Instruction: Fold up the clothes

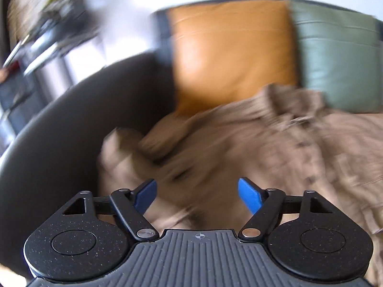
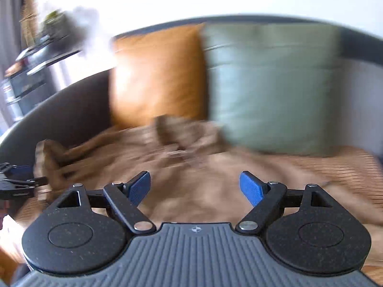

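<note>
Hovering both tools, left tool (image 1: 197, 195) and right tool (image 2: 195, 187), gaping empty over the brown shirt (image 1: 251, 143) sprawling across the sofa (image 1: 71, 131), so I am choosing fresh grips.

- The shirt (image 1: 251, 143) is showing a plain light brown.
- One cushion (image 1: 229, 52) is glowing orange-tan; the other cushion (image 1: 340, 62) is looking sage green.
- The sofa (image 1: 79, 124) is appearing dark grey.
- The fingers (image 1: 249, 195) are showing blue pads on black arms.

2 cushions (image 2: 215, 83) and sofa arm (image 1: 71, 124) hem the shirt (image 1: 239, 143).
</note>
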Demonstrator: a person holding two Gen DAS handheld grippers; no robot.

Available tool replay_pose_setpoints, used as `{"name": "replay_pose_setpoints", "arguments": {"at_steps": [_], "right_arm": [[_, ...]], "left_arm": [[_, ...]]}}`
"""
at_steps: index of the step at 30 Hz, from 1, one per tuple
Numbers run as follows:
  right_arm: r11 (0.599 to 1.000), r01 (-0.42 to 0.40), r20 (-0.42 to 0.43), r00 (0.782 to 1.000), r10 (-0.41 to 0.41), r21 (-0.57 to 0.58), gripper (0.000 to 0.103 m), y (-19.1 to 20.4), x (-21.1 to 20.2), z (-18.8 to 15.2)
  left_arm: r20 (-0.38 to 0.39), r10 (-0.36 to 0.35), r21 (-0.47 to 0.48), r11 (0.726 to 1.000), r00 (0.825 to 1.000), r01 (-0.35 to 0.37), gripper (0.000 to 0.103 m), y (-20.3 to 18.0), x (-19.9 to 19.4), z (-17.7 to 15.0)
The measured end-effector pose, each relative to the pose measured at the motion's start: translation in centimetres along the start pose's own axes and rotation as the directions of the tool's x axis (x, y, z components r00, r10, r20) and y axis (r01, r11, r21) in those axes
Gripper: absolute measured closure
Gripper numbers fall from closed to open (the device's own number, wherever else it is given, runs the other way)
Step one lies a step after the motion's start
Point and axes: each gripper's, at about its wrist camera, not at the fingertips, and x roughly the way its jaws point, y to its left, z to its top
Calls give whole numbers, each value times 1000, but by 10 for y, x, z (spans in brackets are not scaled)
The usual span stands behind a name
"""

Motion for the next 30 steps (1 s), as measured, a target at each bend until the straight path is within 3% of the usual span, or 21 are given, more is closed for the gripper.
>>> {"name": "replay_pose_setpoints", "arguments": {"at_steps": [3, 7, 8, 12, 16, 17, 18, 19, 21, 24, 27, 30], "right_arm": [[992, -105, -78, 992, 99, -68, 19, 67, 40, 1], [971, -215, -160, 967, 197, -103, 19, 147, 71, -4], [968, -228, -180, 961, 208, -102, 19, 160, 79, -6], [960, -264, -254, 939, 233, -93, 19, 199, 106, -13], [958, -273, -290, 927, 237, -89, 19, 218, 130, -15], [958, -270, -296, 926, 233, -92, 19, 222, 134, -16], [961, -263, -301, 927, 226, -89, 19, 224, 138, -16], [963, -256, -306, 927, 219, -87, 19, 226, 142, -16], [967, -244, -314, 926, 209, -77, 19, 230, 149, -14], [965, -251, -316, 924, 214, -80, 19, 235, 156, -10], [957, -271, -313, 922, 226, -106, 19, 244, 166, -5], [951, -293, -297, 921, 253, -98, 19, 255, 177, 1]], "left_arm": [[-39, 14, -3, 1000, 999, -14, 17, 31, 10, -22], [-30, -55, 50, 997, 998, 57, 17, 26, 13, -39], [-25, -69, 76, 995, 997, 71, 17, 22, 15, -42], [31, -18, 156, 988, 999, 12, 17, 3, 25, -45], [29, -56, 190, 981, 998, 49, 17, 0, 39, -46], [17, -56, 208, 977, 998, 51, 25, -1, 46, -48], [4, -54, 226, 973, 999, 52, 56, -1, 52, -50], [-25, -68, 230, 971, 997, 72, 79, 3, 59, -51], [-31, -94, 136, 986, 995, 98, 78, 27, 55, -51], [44, -91, -57, 994, 995, 94, 78, 78, 27, -44], [137, 24, -223, 975, 990, 7, 79, 136, -4, -36], [183, 160, -373, 924, 970, -82, 86, 188, -25, -30]]}}
